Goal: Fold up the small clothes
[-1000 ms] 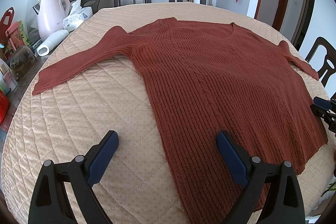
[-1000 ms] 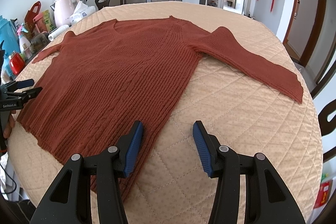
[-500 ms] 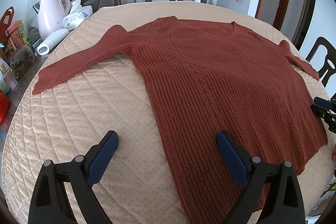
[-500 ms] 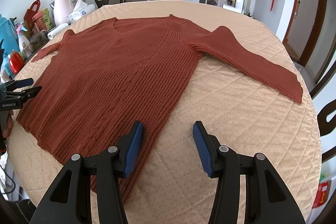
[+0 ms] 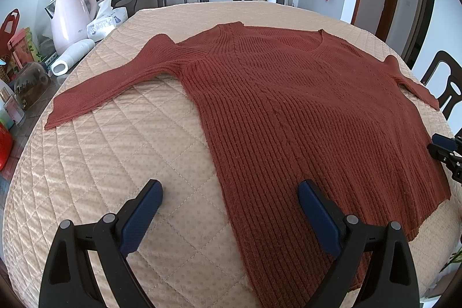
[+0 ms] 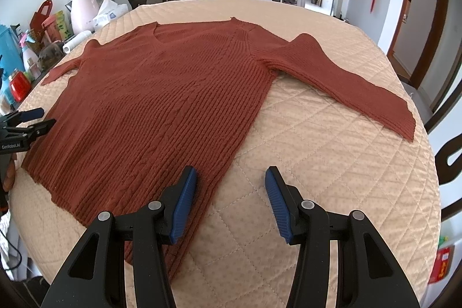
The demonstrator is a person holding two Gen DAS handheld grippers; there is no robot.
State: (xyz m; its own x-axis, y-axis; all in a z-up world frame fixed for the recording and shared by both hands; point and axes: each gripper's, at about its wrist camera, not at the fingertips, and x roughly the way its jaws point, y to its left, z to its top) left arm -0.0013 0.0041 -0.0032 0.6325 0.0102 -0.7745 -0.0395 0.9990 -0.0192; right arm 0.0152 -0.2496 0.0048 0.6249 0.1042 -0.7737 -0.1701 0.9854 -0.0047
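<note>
A rust-red ribbed sweater (image 5: 288,111) is lying flat and face-up on the quilted beige worktop (image 5: 115,163), spread wide so every edge can be reached before any fold begins. Taking the sweater as the landmark and going from its left: beyond the tip of its left sleeve (image 5: 95,94), off the worktop's edge, a pink kettle (image 5: 72,19), a tissue pack (image 5: 106,19) and a white cylinder (image 5: 72,59) are sitting well clear of the fabric, so they are not obstructing the fold.

The left tool (image 5: 228,210) is hovering at the sweater's near-left hem corner with its blue pads wide apart, one over bare quilt and the other over the knit, straddling the side seam. That placement suggests it is lining up to pinch the hem edge; nothing is being gripped.

At the sweater's near-right hem corner the right tool (image 6: 231,192) is mirroring this, its pads also spread, the inner one over the knit and the outer one over bare quilt. It too is holding nothing.

Further right, the right sleeve (image 6: 346,88) is stretching out diagonally towards the worktop's rim, flat and untucked.

Judging from this, the folding is not yet started: both sleeves are lying extended and the body is showing no crease. Symmetric corner grips would probably let the hem be lifted evenly.
</note>
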